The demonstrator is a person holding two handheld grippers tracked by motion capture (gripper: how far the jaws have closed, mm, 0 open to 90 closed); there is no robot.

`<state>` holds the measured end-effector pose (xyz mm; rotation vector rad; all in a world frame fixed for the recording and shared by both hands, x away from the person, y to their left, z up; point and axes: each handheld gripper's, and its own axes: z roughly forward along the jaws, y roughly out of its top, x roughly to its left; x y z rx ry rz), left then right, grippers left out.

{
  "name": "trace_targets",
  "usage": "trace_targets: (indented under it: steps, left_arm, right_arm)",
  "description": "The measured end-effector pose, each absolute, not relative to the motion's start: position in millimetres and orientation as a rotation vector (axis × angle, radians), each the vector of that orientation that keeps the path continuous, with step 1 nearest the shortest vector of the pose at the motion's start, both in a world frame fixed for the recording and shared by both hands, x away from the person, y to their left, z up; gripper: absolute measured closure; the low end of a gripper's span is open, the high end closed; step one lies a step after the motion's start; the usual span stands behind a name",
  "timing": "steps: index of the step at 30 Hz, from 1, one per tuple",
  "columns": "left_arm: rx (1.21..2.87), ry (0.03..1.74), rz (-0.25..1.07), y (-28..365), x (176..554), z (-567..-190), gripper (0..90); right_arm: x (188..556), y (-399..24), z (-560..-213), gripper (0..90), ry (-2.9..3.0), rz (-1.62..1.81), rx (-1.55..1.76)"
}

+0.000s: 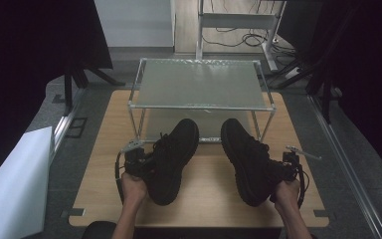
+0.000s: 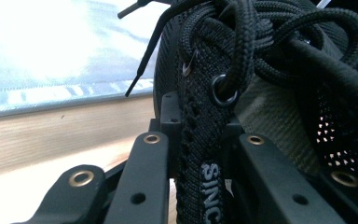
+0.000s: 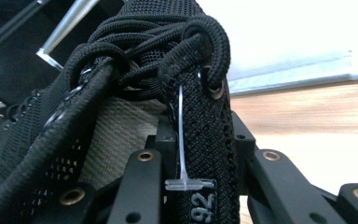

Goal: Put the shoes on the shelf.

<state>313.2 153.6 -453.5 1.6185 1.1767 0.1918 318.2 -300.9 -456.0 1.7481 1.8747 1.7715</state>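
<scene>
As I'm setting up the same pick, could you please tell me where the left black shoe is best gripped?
Grip the left shoe on its collar edge beside the top eyelet, coming from its outer side. That knit wall is thin and upright, so it fits between the jaws, as the left gripper shows.

Tool [image 3: 200, 154] clamping black shoe [image 3: 121, 116], laces [image 3: 158, 51] bunched

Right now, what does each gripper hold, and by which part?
The left gripper clamps the left shoe's collar edge; the right gripper clamps the right shoe's collar edge.
</scene>
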Motion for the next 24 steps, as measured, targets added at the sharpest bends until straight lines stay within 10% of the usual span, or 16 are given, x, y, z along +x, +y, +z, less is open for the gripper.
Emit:
trace_targets:
  steps: [24]
  left_arm:
    - [1.421, 1.172, 0.096, 153, 310, -405, 78.8]
  right_arm:
    - [322, -273, -408, 73.5, 1.8, 2.004, 1.75]
